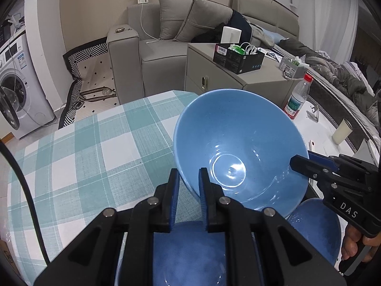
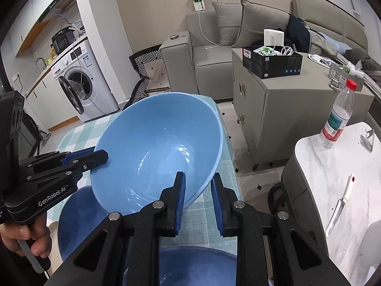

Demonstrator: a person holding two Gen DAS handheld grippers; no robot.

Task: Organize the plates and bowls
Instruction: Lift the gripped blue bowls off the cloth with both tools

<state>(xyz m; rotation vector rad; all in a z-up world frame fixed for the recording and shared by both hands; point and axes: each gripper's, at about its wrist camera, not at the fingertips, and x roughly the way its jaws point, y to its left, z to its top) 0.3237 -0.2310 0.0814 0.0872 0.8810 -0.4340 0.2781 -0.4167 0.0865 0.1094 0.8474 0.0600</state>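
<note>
Currently both grippers' fingers pinch opposite rim edges of the light blue bowl: left gripper, right gripper. I'm holding it tilted above the darker bowls near the desk's edge. Glazed, slippery, breakable; grip the rim.

My left camera sits just behind the left gripper and looks forward and down along its fingers. It is very close to the light blue bowl. The right gripper comes in from its right side. My right camera sits just behind the right gripper and also looks forward and down. There the left gripper comes in from its left. Both views share the bowl, the checked tablecloth, the grey sofa and the water bottle far ahead.
</note>
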